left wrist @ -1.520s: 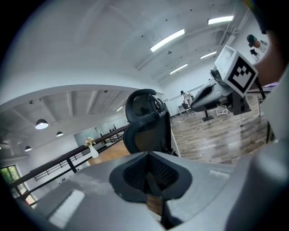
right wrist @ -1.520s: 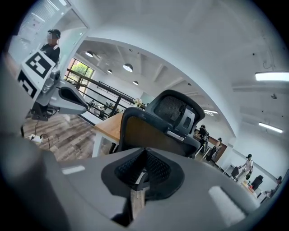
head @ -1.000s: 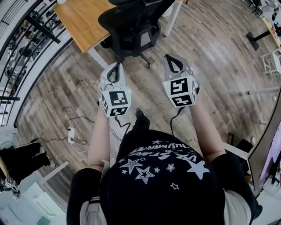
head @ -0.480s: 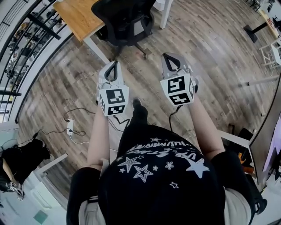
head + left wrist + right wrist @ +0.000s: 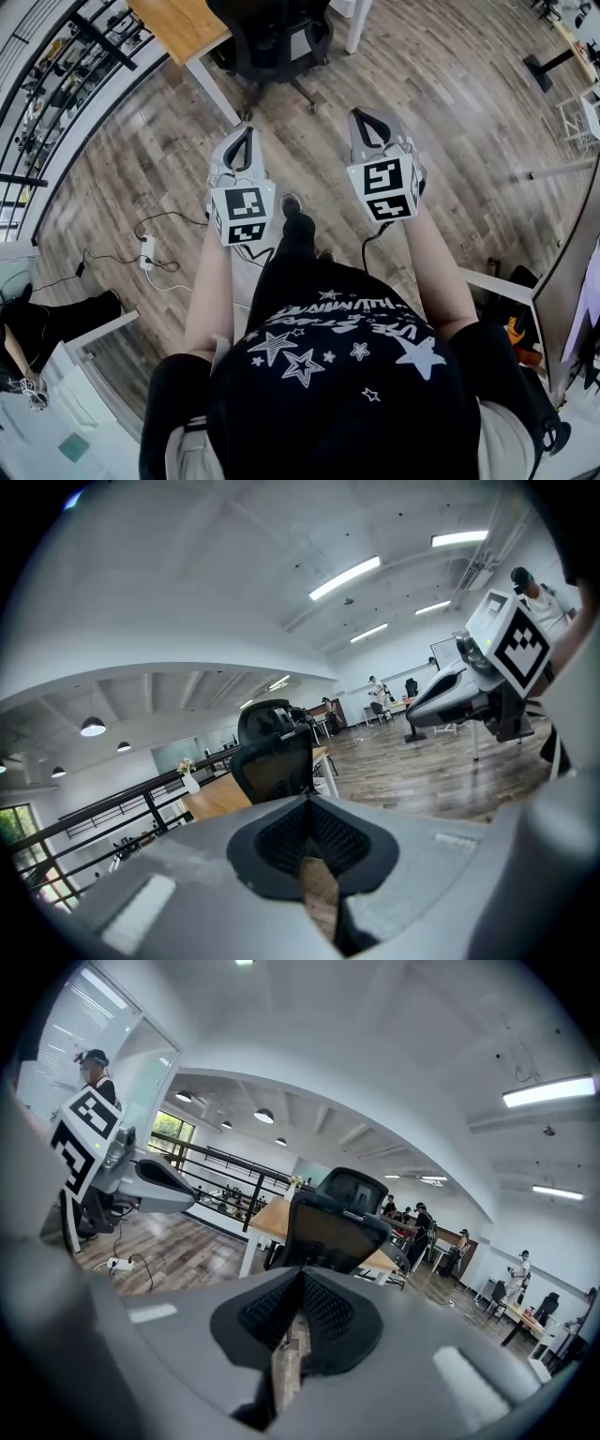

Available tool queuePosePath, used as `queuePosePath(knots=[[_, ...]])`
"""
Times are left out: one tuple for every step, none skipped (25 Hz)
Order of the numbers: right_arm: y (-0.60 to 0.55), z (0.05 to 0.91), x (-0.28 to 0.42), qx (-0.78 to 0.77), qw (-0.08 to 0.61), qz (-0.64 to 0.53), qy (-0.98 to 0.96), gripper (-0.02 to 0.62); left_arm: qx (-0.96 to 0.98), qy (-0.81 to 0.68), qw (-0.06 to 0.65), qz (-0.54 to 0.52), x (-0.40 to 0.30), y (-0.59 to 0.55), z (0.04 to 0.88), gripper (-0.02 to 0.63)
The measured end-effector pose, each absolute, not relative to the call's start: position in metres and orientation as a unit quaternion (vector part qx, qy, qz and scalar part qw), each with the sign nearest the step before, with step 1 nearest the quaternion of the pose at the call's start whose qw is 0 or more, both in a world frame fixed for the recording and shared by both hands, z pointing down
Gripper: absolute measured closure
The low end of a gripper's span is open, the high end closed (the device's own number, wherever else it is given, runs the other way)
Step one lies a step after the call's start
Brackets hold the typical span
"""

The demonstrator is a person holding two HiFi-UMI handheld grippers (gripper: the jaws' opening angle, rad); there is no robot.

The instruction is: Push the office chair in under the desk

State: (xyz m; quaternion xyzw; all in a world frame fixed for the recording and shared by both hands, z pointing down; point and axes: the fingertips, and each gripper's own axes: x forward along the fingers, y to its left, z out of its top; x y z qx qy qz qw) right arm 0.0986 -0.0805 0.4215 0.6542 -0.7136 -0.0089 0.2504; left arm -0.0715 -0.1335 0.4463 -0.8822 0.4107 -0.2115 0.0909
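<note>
Fingers [image 5: 216, 855] of the left gripper [image 5: 247, 139] were closed tip to tip with nothing held, only a sliver of floor showing through the slot behind the pads. The right gripper [image 5: 364, 122] was likewise closed and empty. Both grippers were held side by side in front of the person, level with each other, pointing forward and slightly down toward the office chair [image 5: 272, 42]. Neither touched it; bare wooden floor [image 5: 450, 131] lay between the fingertips and the chair's castors. The black chair stood at the desk [image 5: 183, 23], its backrest turned toward the grippers, its seat at the wooden desktop's edge beside 1 white desk leg [image 5: 217, 94]. How far the seat reached under the top could not be determined. A dark railing [image 5: 56, 84] ran beyond the desk. On the floor to the person's left lay 1 white power strip [image 5: 147, 251] with trailing black cables. 1 shoe [image 5: 292, 204] of the person showed between the 2 grippers.
</note>
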Motion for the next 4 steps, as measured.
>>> queuePosePath(knots=[[-0.076, 0.422, 0.098, 0.655, 0.250, -0.008, -0.714, 0.594, -0.882, 0.411, 0.090, -0.212, -0.074, -0.128, 0.446, 0.604], [-0.072, 0.422, 0.097, 0.655, 0.250, -0.007, -0.713, 0.595, -0.881, 0.412, 0.088, -0.213, -0.076, -0.124, 0.447, 0.604], [-0.067, 0.423, 0.096, 0.655, 0.250, -0.006, -0.713, 0.594, -0.881, 0.413, 0.086, -0.214, -0.079, -0.119, 0.448, 0.604], [-0.063, 0.424, 0.095, 0.655, 0.250, -0.006, -0.713, 0.594, -0.881, 0.413, 0.084, -0.215, -0.081, -0.114, 0.448, 0.604]])
